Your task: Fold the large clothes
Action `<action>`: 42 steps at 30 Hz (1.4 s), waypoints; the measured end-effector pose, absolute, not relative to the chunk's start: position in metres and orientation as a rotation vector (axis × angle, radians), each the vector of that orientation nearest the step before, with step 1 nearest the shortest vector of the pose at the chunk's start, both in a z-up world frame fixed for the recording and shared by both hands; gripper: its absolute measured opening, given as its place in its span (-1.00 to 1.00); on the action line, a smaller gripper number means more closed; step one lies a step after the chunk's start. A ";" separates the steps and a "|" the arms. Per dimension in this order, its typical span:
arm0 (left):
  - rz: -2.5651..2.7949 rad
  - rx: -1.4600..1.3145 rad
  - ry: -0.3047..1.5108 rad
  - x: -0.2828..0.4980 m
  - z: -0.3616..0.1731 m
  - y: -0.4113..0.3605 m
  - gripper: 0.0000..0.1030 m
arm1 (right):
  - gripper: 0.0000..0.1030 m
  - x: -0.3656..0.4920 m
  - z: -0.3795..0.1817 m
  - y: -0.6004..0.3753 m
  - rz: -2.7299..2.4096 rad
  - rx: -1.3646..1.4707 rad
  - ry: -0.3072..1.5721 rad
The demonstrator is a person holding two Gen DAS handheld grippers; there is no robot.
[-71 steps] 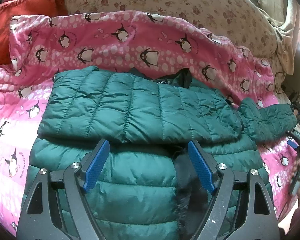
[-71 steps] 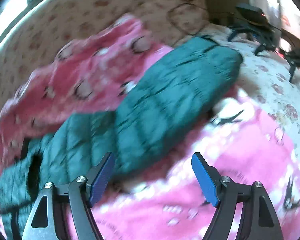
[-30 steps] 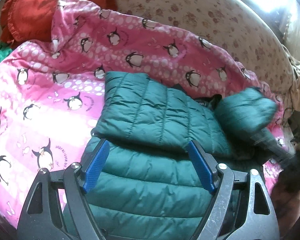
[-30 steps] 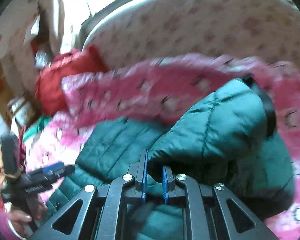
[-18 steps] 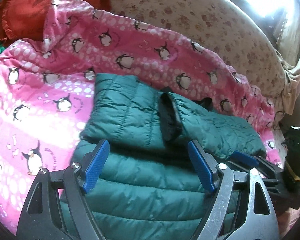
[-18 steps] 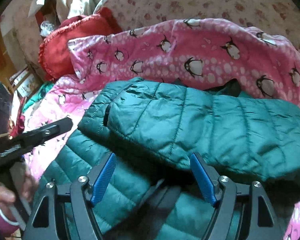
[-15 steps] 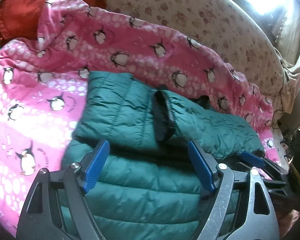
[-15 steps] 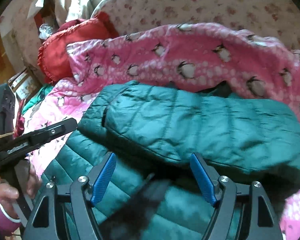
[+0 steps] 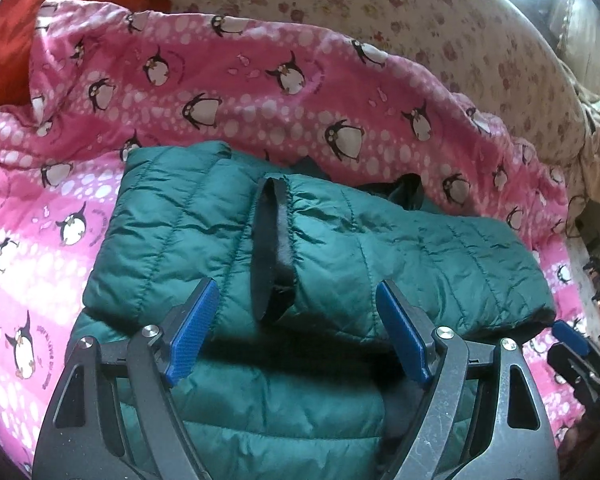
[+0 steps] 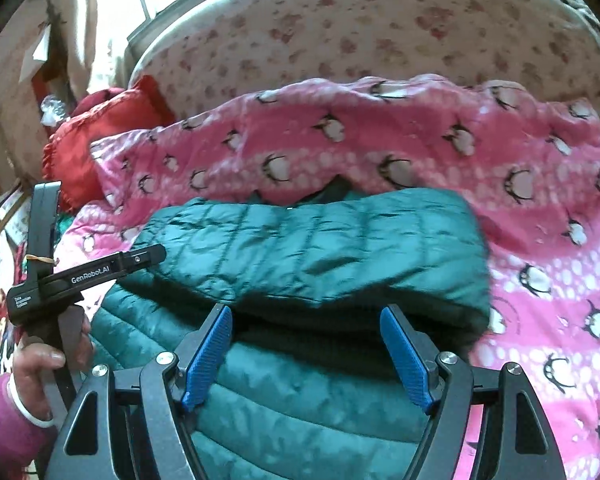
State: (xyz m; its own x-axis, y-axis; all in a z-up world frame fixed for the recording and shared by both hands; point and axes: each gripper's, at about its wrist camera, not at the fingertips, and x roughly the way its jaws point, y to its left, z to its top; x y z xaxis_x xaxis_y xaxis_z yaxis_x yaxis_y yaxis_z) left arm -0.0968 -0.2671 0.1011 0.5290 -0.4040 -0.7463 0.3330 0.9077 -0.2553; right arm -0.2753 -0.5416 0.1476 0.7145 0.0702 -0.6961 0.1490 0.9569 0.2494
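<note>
A dark green puffer jacket (image 9: 280,420) lies on a pink penguin blanket (image 9: 260,92). Both sleeves are folded across its chest: the left sleeve (image 9: 172,232) underneath, the right sleeve (image 9: 400,248) over it, with its dark cuff (image 9: 270,248) near the middle. My left gripper (image 9: 296,336) hovers open over the jacket's body with nothing between its fingers. In the right wrist view my right gripper (image 10: 306,356) is open too, just short of the folded sleeve (image 10: 320,252) and above the jacket (image 10: 300,408). A blue fingertip of the right gripper (image 9: 572,340) shows at the jacket's right edge.
A red cushion (image 9: 72,4) sits at the back left against a floral backrest (image 9: 380,8). In the right wrist view a hand in a pink sleeve (image 10: 40,364) holds the left gripper's body (image 10: 80,276) at the jacket's left side. Pink blanket (image 10: 540,280) spreads to the right.
My right gripper carried the right sleeve over the chest, opened and let it drop across the left sleeve, then drew back. The left gripper stayed open and shifted sideways.
</note>
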 end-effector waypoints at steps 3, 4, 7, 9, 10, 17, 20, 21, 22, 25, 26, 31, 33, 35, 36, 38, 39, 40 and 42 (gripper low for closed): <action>-0.442 -0.062 0.916 -0.097 0.098 -0.273 0.58 | 0.44 -0.277 0.146 -0.549 -0.067 0.308 0.775; -0.443 -0.056 0.916 -0.097 0.097 -0.275 0.58 | 0.44 -0.278 0.145 -0.551 -0.073 0.314 0.774; -0.453 -0.037 0.913 -0.097 0.096 -0.280 0.57 | 0.44 -0.278 0.144 -0.555 -0.081 0.321 0.776; -0.469 -0.039 0.903 -0.097 0.097 -0.282 0.55 | 0.44 -0.279 0.144 -0.555 -0.086 0.317 0.777; -0.478 -0.045 0.899 -0.097 0.097 -0.283 0.39 | 0.44 -0.279 0.144 -0.556 -0.089 0.314 0.777; -0.511 -0.096 0.897 -0.093 0.109 -0.279 -0.71 | 0.44 -0.285 0.149 -0.564 -0.121 0.330 0.762; -0.522 -0.118 0.852 -0.092 0.130 -0.271 -0.75 | 0.44 -0.288 0.153 -0.569 -0.145 0.337 0.751; -0.529 -0.122 0.831 -0.092 0.141 -0.266 -0.76 | 0.44 -0.289 0.155 -0.572 -0.153 0.342 0.746; -0.533 -0.124 0.813 -0.091 0.150 -0.261 -0.77 | 0.44 -0.290 0.157 -0.576 -0.163 0.350 0.739; -0.514 -0.121 0.758 -0.087 0.170 -0.243 -0.77 | 0.44 -0.291 0.164 -0.587 -0.203 0.383 0.709; -0.504 -0.121 0.747 -0.085 0.174 -0.235 -0.77 | 0.44 -0.290 0.166 -0.591 -0.221 0.390 0.702; -0.411 -0.098 0.788 -0.068 0.152 -0.203 -0.77 | 0.44 -0.272 0.166 -0.599 -0.249 0.431 0.691; -0.380 -0.087 0.835 -0.063 0.130 -0.199 -0.77 | 0.44 -0.257 0.160 -0.593 -0.236 0.432 0.707; -0.369 -0.077 0.875 -0.062 0.111 -0.197 -0.77 | 0.44 -0.239 0.149 -0.583 -0.224 0.415 0.738; -0.367 -0.072 0.898 -0.062 0.100 -0.198 -0.77 | 0.44 -0.232 0.143 -0.579 -0.219 0.407 0.754; -0.370 -0.071 0.919 -0.063 0.090 -0.199 -0.77 | 0.44 -0.213 0.124 -0.565 -0.207 0.360 0.810; -0.379 -0.076 0.926 -0.064 0.087 -0.200 -0.76 | 0.44 -0.207 0.113 -0.560 -0.210 0.334 0.844; -0.392 -0.089 0.931 -0.063 0.088 -0.199 -0.67 | 0.44 -0.200 0.101 -0.556 -0.221 0.302 0.887; -0.401 -0.112 0.950 -0.061 0.092 -0.194 -0.45 | 0.45 -0.192 0.079 -0.549 -0.241 0.235 0.948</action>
